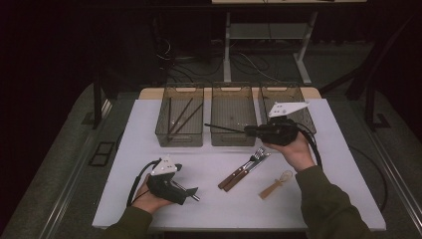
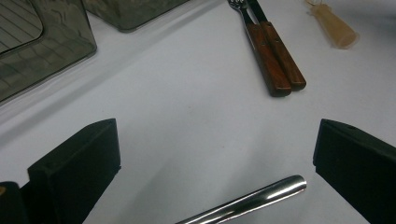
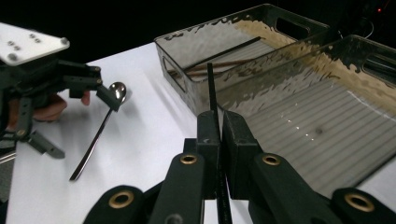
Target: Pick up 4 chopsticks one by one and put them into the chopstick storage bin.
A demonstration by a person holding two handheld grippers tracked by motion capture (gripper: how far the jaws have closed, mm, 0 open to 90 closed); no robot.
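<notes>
Thin black chopstick (image 1: 224,128): pinched in right gripper (image 1: 247,131), long axis pointing nine o'clock over middle smoked-plastic bin (image 1: 233,141). Left gripper (image 1: 193,193) spread around steel spoon (image 3: 95,135); white tabletop (image 1: 209,169), dark room.

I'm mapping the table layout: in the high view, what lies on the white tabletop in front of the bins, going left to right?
Left gripper → spoon → wooden-handled fork and knife → small whisk.

My right claw (image 3: 219,128) is clamped on a thin black chopstick (image 3: 211,86), which juts out level over the middle smoky bin (image 3: 303,116); a shiny steel spoon (image 3: 95,137) lies flat on the white tabletop (image 3: 140,154) between my left claw's (image 1: 191,193) spread jaws
</notes>
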